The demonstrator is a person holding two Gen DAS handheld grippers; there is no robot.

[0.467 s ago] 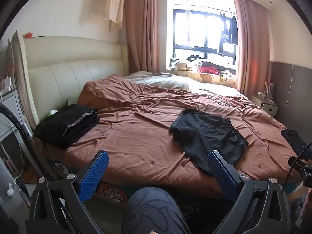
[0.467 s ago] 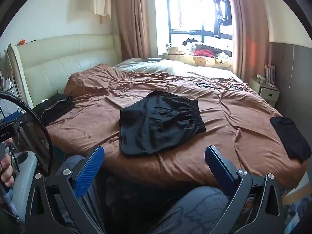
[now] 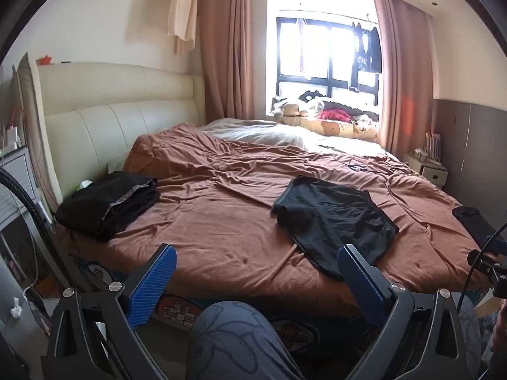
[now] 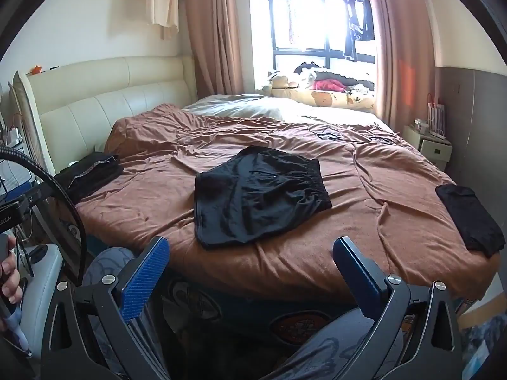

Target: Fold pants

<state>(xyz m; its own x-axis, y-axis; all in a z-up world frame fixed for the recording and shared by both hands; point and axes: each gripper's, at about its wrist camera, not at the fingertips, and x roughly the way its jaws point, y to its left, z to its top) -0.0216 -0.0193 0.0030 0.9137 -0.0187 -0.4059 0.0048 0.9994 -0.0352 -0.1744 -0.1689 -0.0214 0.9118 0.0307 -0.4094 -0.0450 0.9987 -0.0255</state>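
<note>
Black pants (image 3: 332,218) (image 4: 256,193) lie spread and rumpled on the brown bedspread (image 3: 221,218) (image 4: 364,209), near the bed's front edge. My left gripper (image 3: 256,253) is open, held short of the bed with nothing between its blue pads; the pants lie ahead and to the right of it. My right gripper (image 4: 250,243) is open too, empty, just before the bed edge with the pants straight ahead. Both hover above a person's patterned trouser knees (image 3: 234,338).
A folded black pile (image 3: 107,202) (image 4: 92,171) sits at the bed's left end by the cream headboard (image 3: 104,117). Another folded black garment (image 4: 469,218) lies at the right front corner. A nightstand (image 4: 427,145) stands far right. Toys line the window sill (image 3: 323,117).
Both views have shifted only slightly; the grippers stay open and the pants lie unmoved.
</note>
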